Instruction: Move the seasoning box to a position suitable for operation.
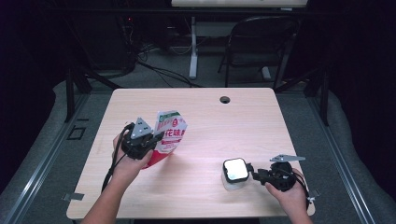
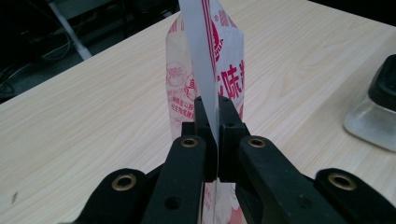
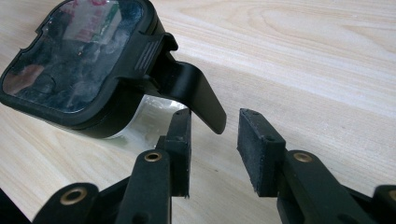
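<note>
A red-and-white printed food bag [image 1: 169, 133] stands tilted on the left half of the table, and my left gripper [image 1: 148, 139] is shut on its flat sealed edge [image 2: 204, 70]. In the left gripper view both jaws press together on that white edge. A clear container with a black clip lid [image 1: 235, 171] sits at the front right. My right gripper [image 1: 255, 174] is open just beside it. In the right gripper view the lid's raised black latch flap [image 3: 196, 95] reaches toward the gap between the jaws, without touching either fingertip [image 3: 257, 144].
The light wooden table [image 1: 196, 116] has a round cable hole [image 1: 225, 99] near its far edge. A dark folding chair [image 1: 254, 44] and a white desk leg [image 1: 193, 46] stand beyond the table. Cables lie on the floor behind.
</note>
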Demonstrator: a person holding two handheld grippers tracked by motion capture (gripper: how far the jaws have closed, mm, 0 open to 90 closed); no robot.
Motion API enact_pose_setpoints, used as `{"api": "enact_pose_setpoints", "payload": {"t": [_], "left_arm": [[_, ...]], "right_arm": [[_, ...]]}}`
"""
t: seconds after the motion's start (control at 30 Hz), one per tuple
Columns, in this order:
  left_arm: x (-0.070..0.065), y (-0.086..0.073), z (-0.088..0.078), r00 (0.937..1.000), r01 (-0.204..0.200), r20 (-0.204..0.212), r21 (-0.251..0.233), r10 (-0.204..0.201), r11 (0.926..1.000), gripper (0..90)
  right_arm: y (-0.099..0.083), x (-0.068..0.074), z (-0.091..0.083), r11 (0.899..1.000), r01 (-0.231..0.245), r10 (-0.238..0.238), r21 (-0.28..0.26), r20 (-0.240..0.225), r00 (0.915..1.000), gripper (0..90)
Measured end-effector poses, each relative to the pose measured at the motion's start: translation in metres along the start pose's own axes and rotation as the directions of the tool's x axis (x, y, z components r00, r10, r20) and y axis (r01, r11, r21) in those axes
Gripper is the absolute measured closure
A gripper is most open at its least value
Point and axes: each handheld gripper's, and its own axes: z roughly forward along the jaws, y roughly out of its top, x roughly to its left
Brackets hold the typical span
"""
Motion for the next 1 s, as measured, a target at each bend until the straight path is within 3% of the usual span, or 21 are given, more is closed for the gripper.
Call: {"api": "enact_pose_setpoints", "payload": {"t": [0.47,0.63,0.73,1.0], "left_arm": [[-0.034,0.023,0.028,0.9935,-0.064,0.093,-0.021,0.065,0.9978,90.0],[-0.043,0.02,0.038,0.9894,-0.081,0.119,-0.022,0.083,0.9965,90.0],[-0.045,0.013,0.039,0.9858,-0.058,0.156,-0.033,0.063,0.9977,90.0],[-0.043,-0.005,0.031,0.9849,-0.015,0.172,-0.043,0.022,0.9989,90.0]], "right_arm": [[0.0,-0.001,0.0,1.0,-0.011,0.011,-0.01,-0.004,0.9999,65.5],[0.0,0.0,0.0,1.0,-0.007,0.007,-0.007,0.0,1.0,65.5],[0.0,0.0,-0.001,1.0,-0.004,0.004,-0.003,0.0,1.0,66.1],[0.002,0.007,-0.004,0.999,0.035,-0.035,0.028,0.004,0.9994,68.1]]}}
